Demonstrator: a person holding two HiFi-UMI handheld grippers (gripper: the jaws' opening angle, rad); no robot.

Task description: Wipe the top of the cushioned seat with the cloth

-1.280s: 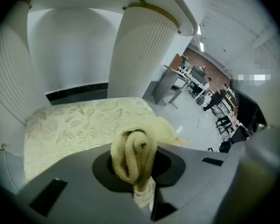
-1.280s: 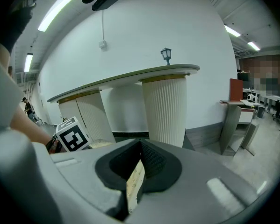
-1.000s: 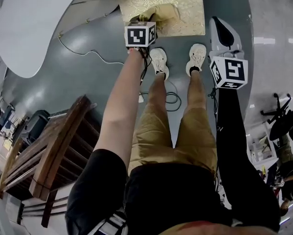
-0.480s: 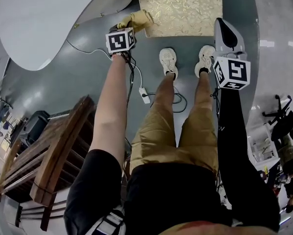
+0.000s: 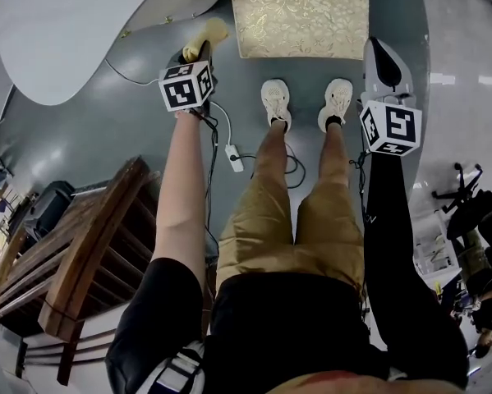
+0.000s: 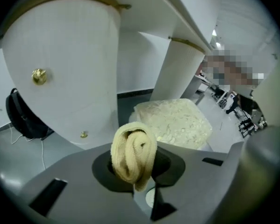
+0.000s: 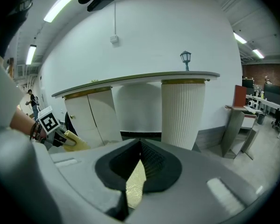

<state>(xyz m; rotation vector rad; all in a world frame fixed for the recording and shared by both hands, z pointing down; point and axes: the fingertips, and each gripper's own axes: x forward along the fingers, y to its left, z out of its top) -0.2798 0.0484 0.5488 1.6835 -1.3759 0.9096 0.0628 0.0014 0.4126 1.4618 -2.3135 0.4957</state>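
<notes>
Head view, reading from the left: the left gripper [image 5: 195,54] hangs over the grey floor [image 5: 106,130] in the upper left-centre of the frame, its fingers clamped on the yellow cloth [image 5: 206,33]. Left gripper view confirms the hold. The cloth sits bunched in a fat loop between the fingers, with a loose end drooping below.

The cloth is off the cushioned seat [image 5: 299,13], just beside its left edge. The seat's gold-patterned top fills the upper middle of the head view, just beyond the person's shoes [image 5: 274,101].

At the right, the right gripper [image 5: 379,52] hovers by the seat's right edge. Its fingers are pressed together with nothing between them. In the right gripper view only a sliver of the gold top shows past them.

The step in hand looks like bringing the cloth onto the seat for a stroke. To do it well, the left gripper should travel rightward and down until the bunched loop presses flat on the fabric. It should then drag in straight, overlapping lanes from one edge to the other, corners included.

The grip seems firm, but the hanging end could fold under and skip patches, so steady, light pressure matters. The right gripper is best kept out of the wiping path. The power strip [image 5: 233,157] and its cable near the feet look like a snag risk.
</notes>
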